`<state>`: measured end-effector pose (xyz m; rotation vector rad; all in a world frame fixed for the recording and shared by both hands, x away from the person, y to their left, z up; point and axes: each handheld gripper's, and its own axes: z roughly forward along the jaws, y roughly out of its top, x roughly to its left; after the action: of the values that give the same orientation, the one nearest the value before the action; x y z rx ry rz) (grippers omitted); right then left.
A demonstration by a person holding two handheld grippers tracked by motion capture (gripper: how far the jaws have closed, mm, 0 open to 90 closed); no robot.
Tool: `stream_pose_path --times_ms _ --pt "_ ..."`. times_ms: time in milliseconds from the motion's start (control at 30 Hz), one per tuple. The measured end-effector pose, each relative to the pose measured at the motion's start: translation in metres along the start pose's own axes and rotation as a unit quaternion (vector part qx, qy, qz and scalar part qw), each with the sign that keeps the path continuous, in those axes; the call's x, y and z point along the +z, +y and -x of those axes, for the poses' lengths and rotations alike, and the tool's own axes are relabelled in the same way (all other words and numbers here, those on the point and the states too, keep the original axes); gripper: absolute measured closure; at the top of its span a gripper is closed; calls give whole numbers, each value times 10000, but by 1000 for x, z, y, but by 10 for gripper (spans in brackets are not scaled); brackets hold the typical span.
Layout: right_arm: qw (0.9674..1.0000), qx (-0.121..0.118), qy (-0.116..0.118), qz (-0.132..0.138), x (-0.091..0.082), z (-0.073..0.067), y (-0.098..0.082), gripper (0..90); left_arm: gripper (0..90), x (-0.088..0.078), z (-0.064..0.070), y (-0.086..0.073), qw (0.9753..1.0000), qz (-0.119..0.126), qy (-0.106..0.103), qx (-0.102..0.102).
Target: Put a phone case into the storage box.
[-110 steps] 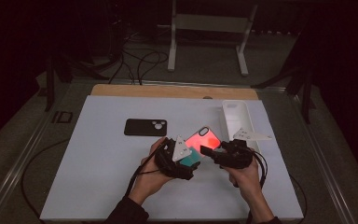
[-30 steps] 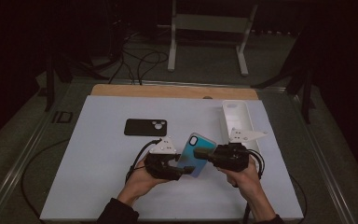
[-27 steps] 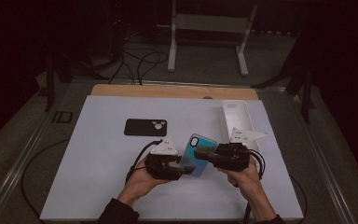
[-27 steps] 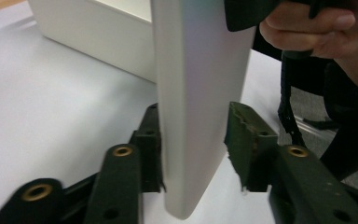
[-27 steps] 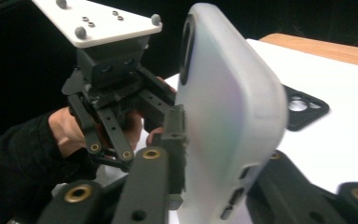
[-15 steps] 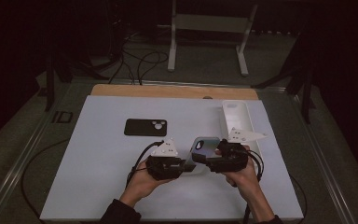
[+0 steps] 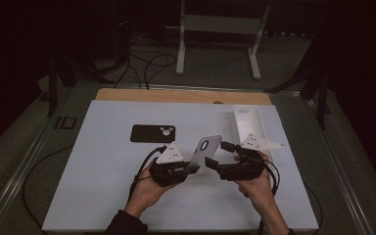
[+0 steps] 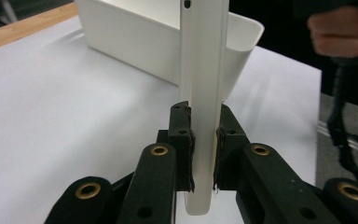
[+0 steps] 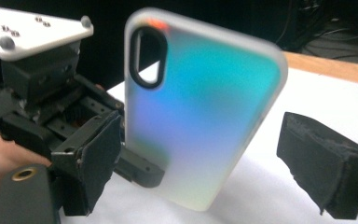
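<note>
Phone case (image 9: pixel 200 126) iridescent in right gripper view, white edge-on elsewhere.

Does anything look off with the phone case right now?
Nothing damaged. The iridescent phone case stands upright off the table, pinched at its lower end by the left gripper; the right gripper has just opened, pads clear of it.

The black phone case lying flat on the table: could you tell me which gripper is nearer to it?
Left. The left gripper sits just in front of the black phone case; the right gripper is farther off to its right.
</note>
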<state>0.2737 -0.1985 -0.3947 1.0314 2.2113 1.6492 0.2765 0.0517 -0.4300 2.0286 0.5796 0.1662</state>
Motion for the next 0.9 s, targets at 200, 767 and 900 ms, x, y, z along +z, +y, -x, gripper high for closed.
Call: stream_pose_path --times_ms 200,767,900 --pt "9999 65 -133 46 -1 -4 5 140 808 1 2 0 10000 -16 71 13" --pt "9963 621 -446 393 15 -13 11 151 809 10 14 0 9994 -133 283 129" --pt "9950 703 -499 508 18 -13 10 151 805 12 18 1 9998 -72 203 59"
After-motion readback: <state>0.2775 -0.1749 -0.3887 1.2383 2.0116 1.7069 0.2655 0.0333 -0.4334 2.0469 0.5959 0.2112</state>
